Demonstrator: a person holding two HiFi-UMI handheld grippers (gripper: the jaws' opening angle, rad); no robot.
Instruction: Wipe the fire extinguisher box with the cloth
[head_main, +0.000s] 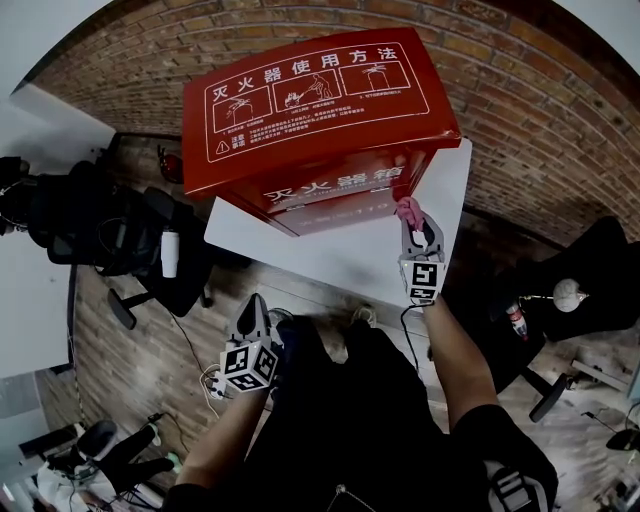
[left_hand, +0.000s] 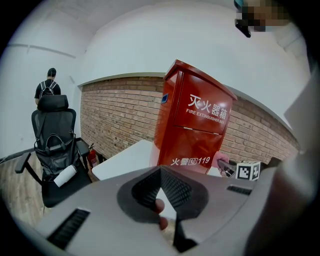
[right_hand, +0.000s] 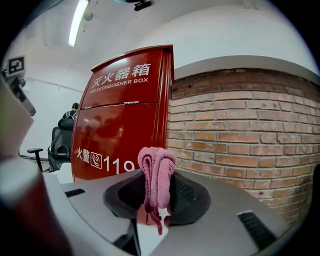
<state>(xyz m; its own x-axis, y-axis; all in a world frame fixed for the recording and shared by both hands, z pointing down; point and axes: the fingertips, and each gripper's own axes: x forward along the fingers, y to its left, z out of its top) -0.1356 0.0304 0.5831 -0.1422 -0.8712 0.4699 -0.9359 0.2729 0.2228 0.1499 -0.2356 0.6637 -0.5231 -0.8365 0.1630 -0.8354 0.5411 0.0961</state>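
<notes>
While the person stands at the near edge of the table (head_main: 350, 255), nothing on the far left is in play: a black office chair (head_main: 130, 240) sits well apart from the work. Next along, the left claw (head_main: 254, 305) hangs low in front of the person, short of the table, its jaws pressed together at the tips with nothing between them.

In the middle, the red fire extinguisher box (head_main: 320, 110) stands upright on the white table, its instruction lid facing up and its lettered front toward the person. Right of that, the right claw (head_main: 415, 225) is raised at the box's lower right front corner, pinching a folded pink cloth (head_main: 408, 210) that sticks up out of the jaws. The cloth is just beside the red panel; I cannot tell whether it touches. Behind all this runs a brick wall (head_main: 540, 110).

To my eye the wiping has barely got going, if at all: the cloth is in hand and brought up to the box, but the lid, front and sides look yet to be covered.
</notes>
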